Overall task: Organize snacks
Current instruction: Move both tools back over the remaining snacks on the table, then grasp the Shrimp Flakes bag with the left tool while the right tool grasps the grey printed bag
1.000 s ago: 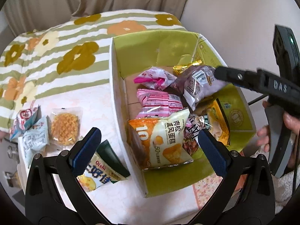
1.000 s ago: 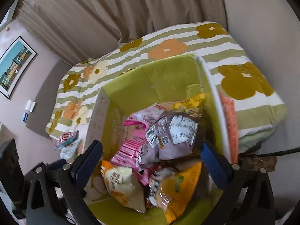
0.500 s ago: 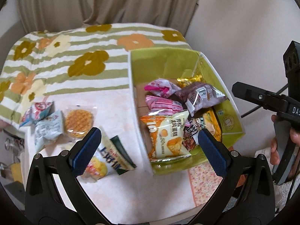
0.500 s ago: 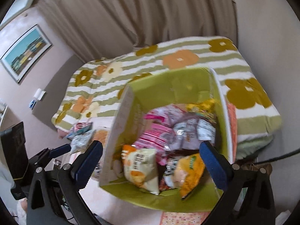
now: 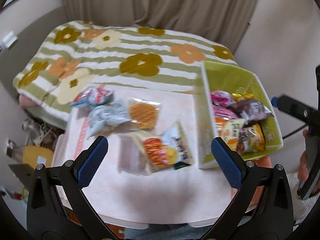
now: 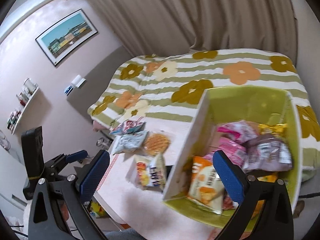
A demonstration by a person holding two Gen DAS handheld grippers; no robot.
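A green box (image 5: 208, 108) (image 6: 248, 102) stands on the right of the pale table and holds several snack bags, among them an orange one (image 5: 230, 130) (image 6: 206, 182) and a purple one (image 5: 252, 110) (image 6: 268, 152). Loose on the table lie a chip bag (image 5: 166, 150) (image 6: 150, 172), a waffle pack (image 5: 143, 113) (image 6: 157, 144) and two pale bags (image 5: 106, 116) (image 6: 130, 142). My left gripper (image 5: 160, 160) is open and empty above the chip bag. My right gripper (image 6: 161, 178) is open and empty above the box's near left corner.
A bed with a flowered, striped cover (image 5: 104, 56) (image 6: 180, 80) lies behind the table. Curtains (image 5: 160, 2) hang at the back. The table's front edge (image 5: 140, 220) is close below me. A wall shelf (image 6: 22, 104) and a picture (image 6: 66, 34) are on the left.
Both grippers have pulled back and up from the box. The left view has swung left over the loose snacks. Both stay open and empty.
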